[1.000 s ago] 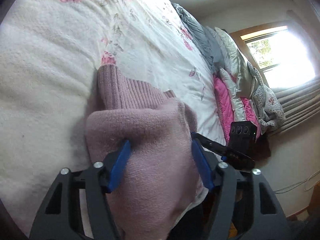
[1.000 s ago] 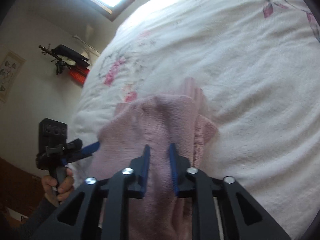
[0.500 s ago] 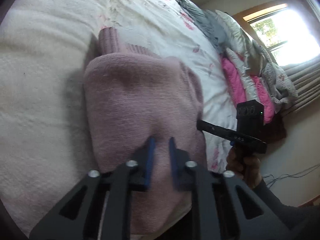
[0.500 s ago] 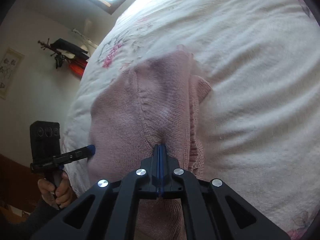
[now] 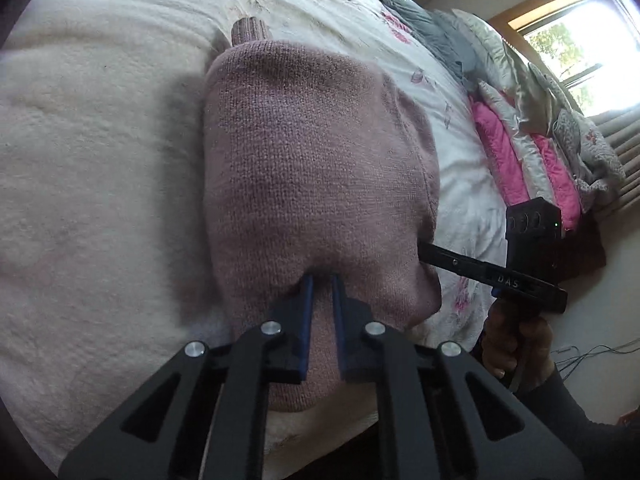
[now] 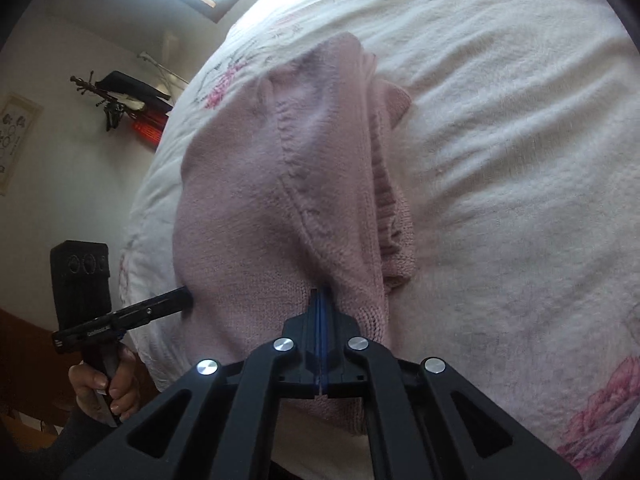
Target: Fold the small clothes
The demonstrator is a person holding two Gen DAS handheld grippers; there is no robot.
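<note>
A dusty-pink knit sweater (image 5: pixel 312 168) lies bunched on the white floral bedspread (image 5: pixel 88 184), with a ribbed cuff (image 5: pixel 250 30) poking out at its far end. My left gripper (image 5: pixel 321 280) is shut on a pinch of the sweater's near edge, its blue pads pressing the knit. In the right wrist view the same sweater (image 6: pixel 248 184) shows a vertical seam, and my right gripper (image 6: pixel 321 292) is shut tight on its near hem. Each gripper shows in the other's view: the right one (image 5: pixel 424 250) at the sweater's right side, the left one (image 6: pixel 188 294) at its left side.
Folded grey, white and bright pink bedding (image 5: pixel 516 136) is piled along the far side of the bed under a window (image 5: pixel 568 36). A hand (image 5: pixel 516 344) holds the right gripper's handle. A wall rack with dark items (image 6: pixel 120 100) hangs beyond the bed edge.
Both grippers have gone from open to shut on the sweater's near edge. The sweater has spread out further across the bed away from me.
</note>
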